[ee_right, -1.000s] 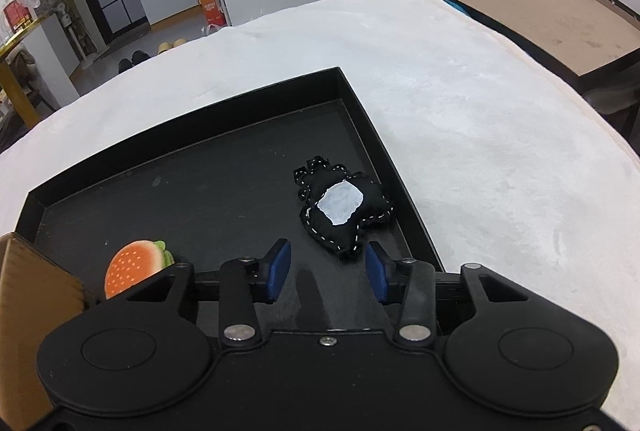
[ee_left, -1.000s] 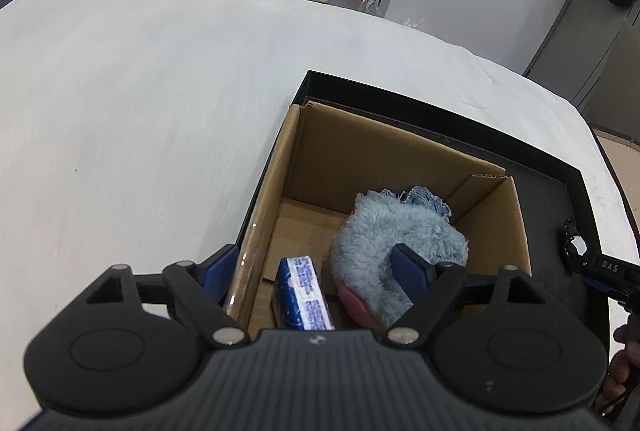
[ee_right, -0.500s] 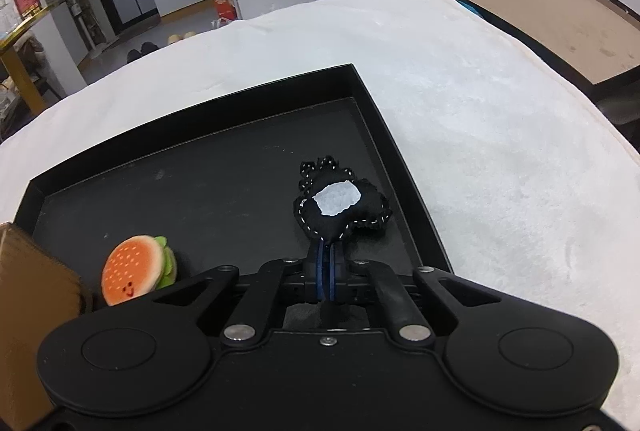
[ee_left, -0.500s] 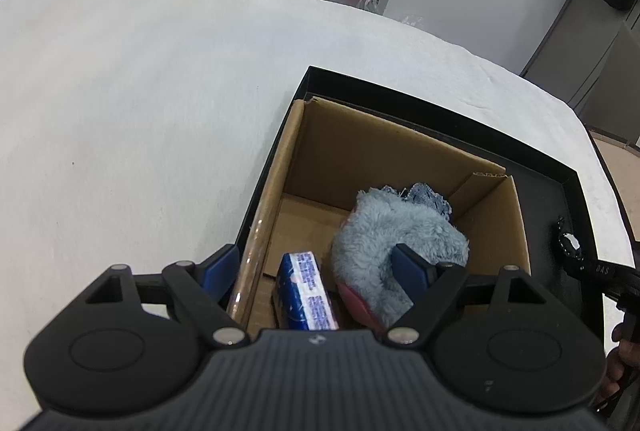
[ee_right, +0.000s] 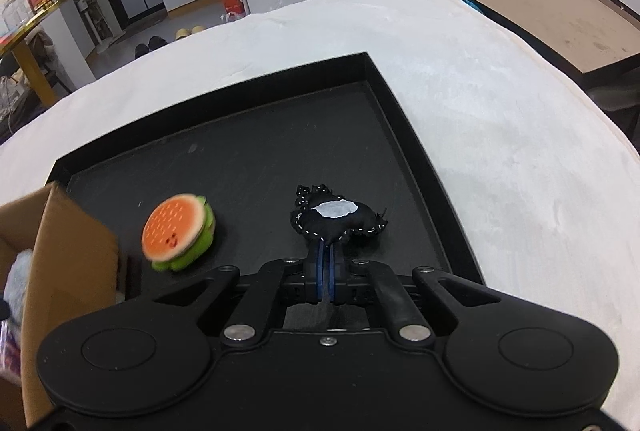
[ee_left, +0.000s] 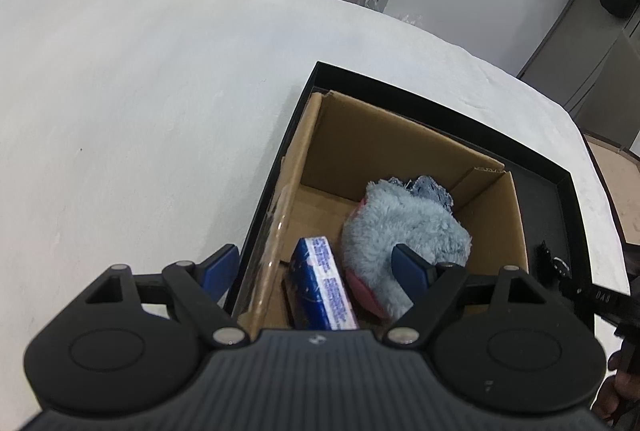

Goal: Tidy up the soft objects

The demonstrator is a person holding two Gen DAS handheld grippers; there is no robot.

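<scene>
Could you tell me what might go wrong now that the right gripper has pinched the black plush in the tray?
The right gripper pinches only the near edge of the black plush, so it may slip out during the carry. The burger plush lies between it and the cardboard box and could get knocked. The fluffy blue toy crowds the box.

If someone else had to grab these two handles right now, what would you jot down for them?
Right gripper: shut on the black plush toy, pinching its near edge over the black tray.
Left gripper: open, holding nothing, above the cardboard box.
Done: fluffy grey toy and blue packet are in the box.
Left: drop the black toy in, then the burger plush from the tray.
</scene>
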